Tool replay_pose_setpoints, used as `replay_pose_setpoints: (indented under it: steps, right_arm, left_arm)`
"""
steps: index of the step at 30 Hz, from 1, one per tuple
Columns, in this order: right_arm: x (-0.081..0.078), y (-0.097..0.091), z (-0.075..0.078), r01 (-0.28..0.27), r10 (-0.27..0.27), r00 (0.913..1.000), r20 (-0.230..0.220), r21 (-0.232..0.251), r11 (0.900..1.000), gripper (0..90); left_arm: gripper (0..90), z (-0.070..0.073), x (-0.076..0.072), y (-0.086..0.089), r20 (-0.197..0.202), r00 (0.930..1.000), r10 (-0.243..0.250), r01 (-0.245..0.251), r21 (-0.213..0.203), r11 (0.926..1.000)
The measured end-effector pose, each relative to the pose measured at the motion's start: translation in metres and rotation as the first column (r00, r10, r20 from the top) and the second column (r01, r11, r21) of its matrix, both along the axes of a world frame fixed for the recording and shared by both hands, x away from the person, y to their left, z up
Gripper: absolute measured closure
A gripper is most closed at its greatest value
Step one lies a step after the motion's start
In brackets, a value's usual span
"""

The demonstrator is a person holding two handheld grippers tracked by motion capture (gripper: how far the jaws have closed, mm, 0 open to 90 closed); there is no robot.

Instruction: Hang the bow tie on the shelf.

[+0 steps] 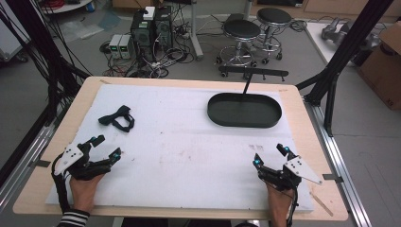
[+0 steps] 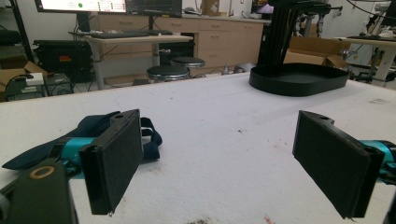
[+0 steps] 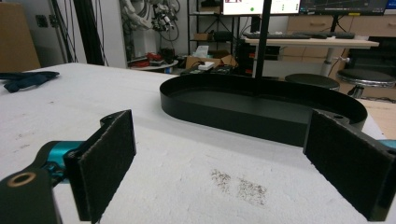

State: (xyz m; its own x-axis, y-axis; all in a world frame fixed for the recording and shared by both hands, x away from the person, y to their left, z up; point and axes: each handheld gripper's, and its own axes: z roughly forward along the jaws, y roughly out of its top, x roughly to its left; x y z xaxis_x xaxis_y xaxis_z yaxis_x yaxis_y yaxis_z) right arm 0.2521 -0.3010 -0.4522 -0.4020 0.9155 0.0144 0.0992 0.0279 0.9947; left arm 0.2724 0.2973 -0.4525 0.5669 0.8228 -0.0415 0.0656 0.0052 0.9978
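Note:
A dark navy bow tie (image 1: 117,118) lies on the white mat (image 1: 189,142) at the left, also seen in the left gripper view (image 2: 98,126) just behind my left jaw, and far off as the bow tie (image 3: 25,79) in the right gripper view. A black oval tray (image 1: 244,110) sits at the back right, empty; the tray (image 2: 299,79) and tray (image 3: 261,107) lie ahead of both grippers. My left gripper (image 1: 108,146) rests near the front left, open and empty. My right gripper (image 1: 272,156) stands at the front right, open and empty.
A thin black post (image 1: 248,82) rises from the tray's far rim. The mat covers a wooden table (image 1: 293,90). Stools (image 1: 242,30), computers and cables stand on the floor beyond. A cardboard box (image 1: 385,61) sits at the right.

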Motion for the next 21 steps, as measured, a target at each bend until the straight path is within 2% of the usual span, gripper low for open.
replay_pose_setpoints:
  steps: [9, 12, 17, 21]
  right_arm:
    - [0.000, 0.000, 0.000, 0.004, -0.004, 1.0000, 0.007, -0.007, 1.0000, 8.2]
    - [0.000, 0.000, 0.000, 0.004, -0.004, 1.0000, 0.004, 0.004, 1.0000, 8.3]
    - [0.000, 0.000, 0.000, 0.004, -0.004, 1.0000, 0.008, 0.004, 1.0000, 8.2]
    - [0.000, -0.001, 0.000, 0.005, -0.006, 0.9999, 0.010, 0.006, 1.0000, 8.2]
  left_arm:
    - [16.4, 0.000, 0.000, 0.000, -0.003, 1.0000, -0.007, 0.007, -0.004, 1.0000]
    - [16.5, 0.000, 0.001, 0.001, -0.003, 1.0000, -0.009, 0.009, -0.004, 1.0000]
    - [16.4, 0.001, 0.003, 0.004, -0.034, 0.9994, -0.002, 0.001, -0.030, 0.9996]
    - [14.6, 0.005, 0.005, 0.010, -0.060, 0.9982, 0.002, -0.004, -0.023, 0.9997]
